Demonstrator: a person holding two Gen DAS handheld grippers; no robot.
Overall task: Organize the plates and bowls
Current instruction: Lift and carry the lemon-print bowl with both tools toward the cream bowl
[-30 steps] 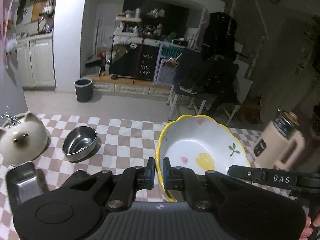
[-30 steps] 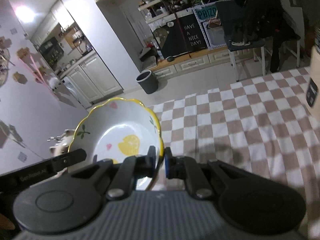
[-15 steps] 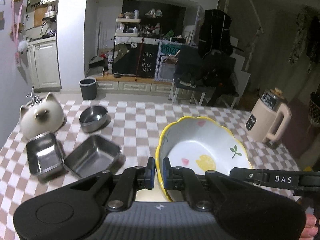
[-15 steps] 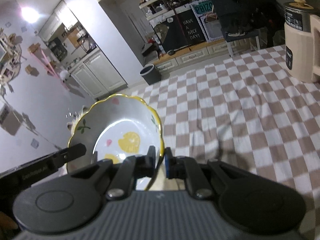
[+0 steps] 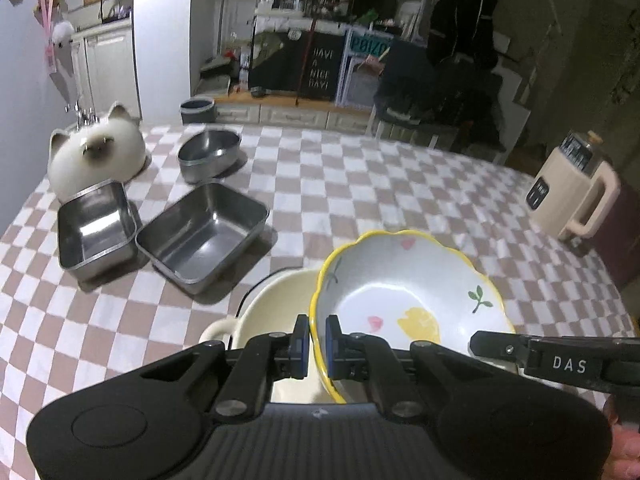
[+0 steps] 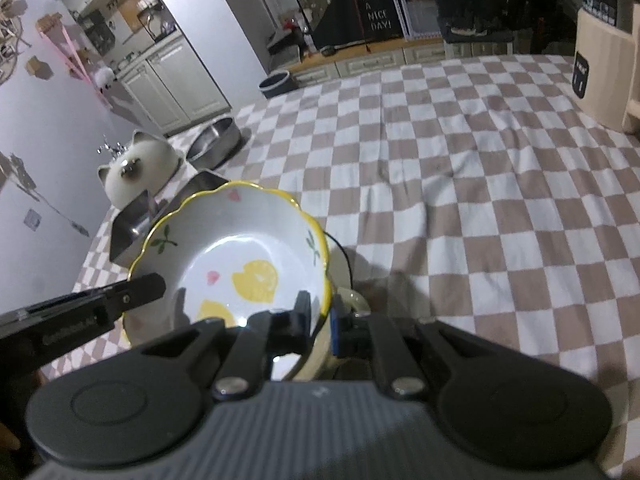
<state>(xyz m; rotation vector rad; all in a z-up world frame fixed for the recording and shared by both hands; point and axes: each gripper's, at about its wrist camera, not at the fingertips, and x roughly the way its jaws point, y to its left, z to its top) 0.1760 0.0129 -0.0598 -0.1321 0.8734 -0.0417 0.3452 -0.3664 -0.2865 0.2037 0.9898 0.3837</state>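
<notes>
Left wrist view, your left gripper (image 5: 317, 346) angled downward, clenched on floral bowl (image 5: 408, 300) rim, your right gripper (image 6: 320, 320) likewise pinching opposite rim, above cream pot (image 5: 276, 312).

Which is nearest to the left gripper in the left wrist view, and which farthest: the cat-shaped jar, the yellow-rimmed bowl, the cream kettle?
1. Yellow-rimmed bowl: clamped in the left gripper.
2. Cat-shaped jar: far left.
3. Cream kettle: far right, barely farther; nearly too close to call.
</notes>
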